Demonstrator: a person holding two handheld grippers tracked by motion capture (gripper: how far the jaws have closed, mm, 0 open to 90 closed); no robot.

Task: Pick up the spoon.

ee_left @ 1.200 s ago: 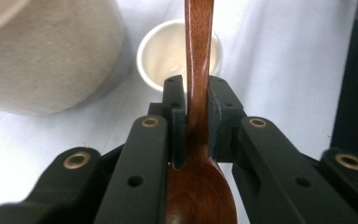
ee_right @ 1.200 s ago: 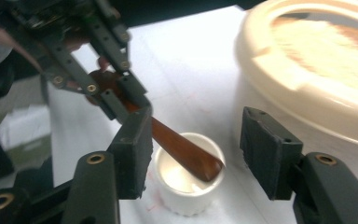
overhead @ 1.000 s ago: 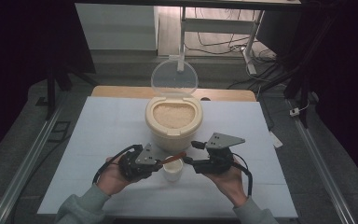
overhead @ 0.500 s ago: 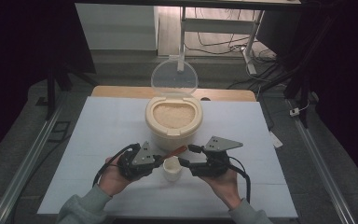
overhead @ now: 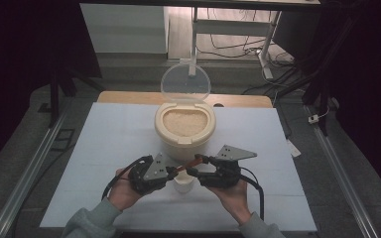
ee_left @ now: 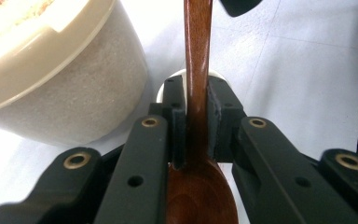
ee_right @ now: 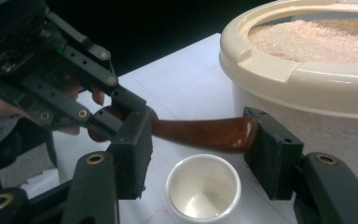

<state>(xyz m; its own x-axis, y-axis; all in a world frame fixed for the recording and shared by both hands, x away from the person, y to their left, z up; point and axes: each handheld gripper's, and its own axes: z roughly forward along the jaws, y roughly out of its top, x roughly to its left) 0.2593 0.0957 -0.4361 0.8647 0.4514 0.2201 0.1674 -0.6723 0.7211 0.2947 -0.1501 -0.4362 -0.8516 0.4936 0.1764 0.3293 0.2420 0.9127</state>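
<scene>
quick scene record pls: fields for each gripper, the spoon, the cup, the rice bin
left gripper: shut on wooden spoon, fingers clamp the neck just above the bowl
right gripper: open, fingers either side of the spoon handle end
wooden spoon: roughly level, spanning between the grippers, above the cup
small white cup: upright on the table, empty
rice container: filled with rice, clear lid hinged up
table: white surface

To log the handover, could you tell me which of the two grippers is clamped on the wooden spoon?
The left gripper: its jaws pinch the wooden spoon at the neck. The right gripper stands open around the handle's end.
</scene>
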